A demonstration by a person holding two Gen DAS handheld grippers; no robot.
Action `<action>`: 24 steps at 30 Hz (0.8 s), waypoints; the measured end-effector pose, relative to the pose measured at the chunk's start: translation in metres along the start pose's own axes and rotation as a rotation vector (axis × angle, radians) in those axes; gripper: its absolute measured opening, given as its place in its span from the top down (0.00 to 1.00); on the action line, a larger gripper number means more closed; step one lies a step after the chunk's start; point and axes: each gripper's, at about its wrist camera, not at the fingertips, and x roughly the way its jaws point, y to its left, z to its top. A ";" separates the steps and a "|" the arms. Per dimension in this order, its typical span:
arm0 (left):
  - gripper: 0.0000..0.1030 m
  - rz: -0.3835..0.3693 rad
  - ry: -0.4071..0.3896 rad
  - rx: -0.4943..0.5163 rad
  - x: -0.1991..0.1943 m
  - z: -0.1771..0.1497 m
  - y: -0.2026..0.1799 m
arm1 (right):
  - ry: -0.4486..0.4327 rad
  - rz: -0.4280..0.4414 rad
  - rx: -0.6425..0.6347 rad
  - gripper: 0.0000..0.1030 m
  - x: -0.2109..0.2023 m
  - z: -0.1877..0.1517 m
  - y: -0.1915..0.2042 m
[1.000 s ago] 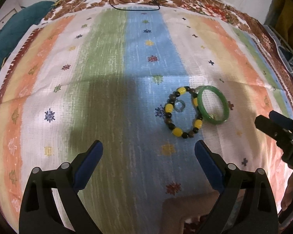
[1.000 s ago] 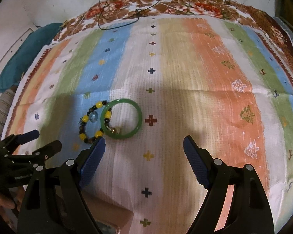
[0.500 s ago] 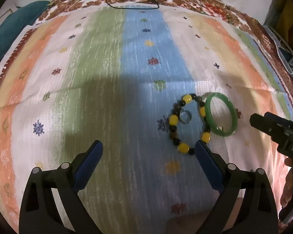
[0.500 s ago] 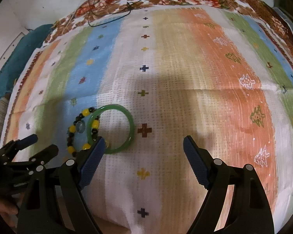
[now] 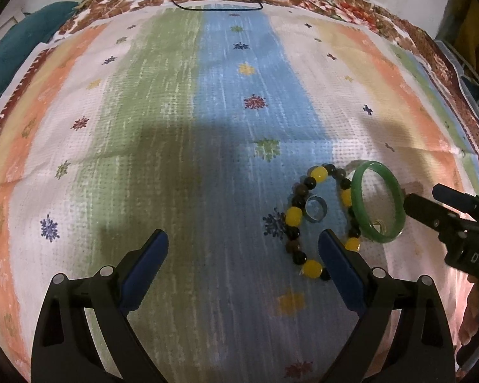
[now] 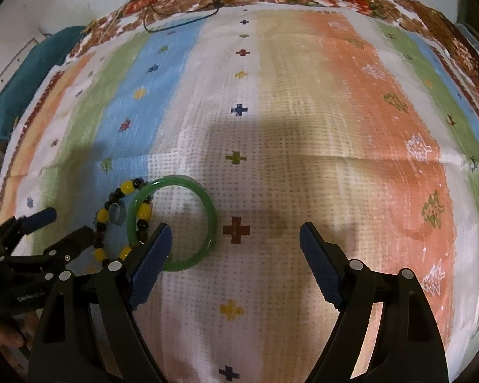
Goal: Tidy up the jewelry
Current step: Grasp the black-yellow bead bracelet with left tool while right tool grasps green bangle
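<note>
Two wrist cameras, low over the striped cloth [image 5: 182, 146]

Each looks forward and down between its own spread fingers; the left view sits left of the green bangle [image 5: 377, 202] and beaded bracelet [image 5: 316, 217], the right view nearer, and both share them

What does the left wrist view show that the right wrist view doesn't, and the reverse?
Left wrist only: the small gold piece inside the green bangle. Right wrist only: the wide orange stripe with white tree motifs. Both: bangle, beaded bracelet, clear blue ring, black cord, and both open grippers, left, right.
</note>
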 end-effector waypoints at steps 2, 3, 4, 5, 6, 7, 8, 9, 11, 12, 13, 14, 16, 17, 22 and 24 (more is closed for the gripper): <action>0.10 0.005 0.004 0.014 0.004 0.000 -0.001 | 0.004 -0.017 -0.004 0.21 0.004 0.000 0.000; 0.10 0.007 0.007 0.020 0.006 0.000 -0.002 | 0.006 -0.020 -0.002 0.21 0.005 0.001 0.000; 0.10 0.008 0.008 0.023 0.008 0.000 -0.002 | 0.012 -0.021 0.000 0.21 0.008 0.001 -0.001; 0.10 0.008 0.011 0.027 0.010 0.000 -0.002 | 0.017 -0.020 -0.005 0.22 0.009 0.002 0.000; 0.10 0.009 0.004 0.029 0.010 0.001 -0.002 | 0.022 -0.020 -0.016 0.29 0.011 0.003 0.001; 0.10 0.009 -0.002 0.029 0.009 0.001 -0.002 | 0.020 -0.023 -0.018 0.31 0.012 0.003 0.001; 0.10 0.007 -0.003 0.029 0.009 0.002 -0.002 | 0.019 -0.023 -0.015 0.36 0.012 0.004 0.001; 0.10 -0.001 0.009 0.034 0.012 0.003 -0.003 | 0.020 -0.015 -0.005 0.41 0.012 0.005 0.000; 0.11 0.004 0.022 0.055 0.016 0.002 -0.006 | 0.023 -0.022 -0.008 0.52 0.013 0.004 0.001; 0.11 0.022 0.020 0.077 0.017 0.001 -0.010 | 0.023 -0.025 -0.016 0.58 0.013 0.004 0.002; 0.11 0.036 0.018 0.092 0.019 -0.001 -0.012 | 0.025 -0.015 -0.027 0.61 0.013 0.003 0.004; 0.13 0.035 0.015 0.097 0.018 -0.001 -0.013 | 0.029 -0.005 -0.032 0.67 0.013 0.003 0.005; 0.21 0.011 0.019 0.097 0.017 -0.002 -0.013 | 0.040 0.007 -0.041 0.79 0.013 0.002 0.006; 0.29 0.010 0.020 0.102 0.016 -0.001 -0.013 | 0.044 0.009 -0.046 0.86 0.013 0.001 0.008; 0.75 0.007 0.023 0.131 0.012 -0.005 -0.013 | 0.041 0.003 -0.078 0.91 0.010 -0.002 0.013; 0.91 0.011 0.030 0.156 0.012 -0.007 -0.016 | 0.037 0.000 -0.091 0.92 0.007 -0.004 0.015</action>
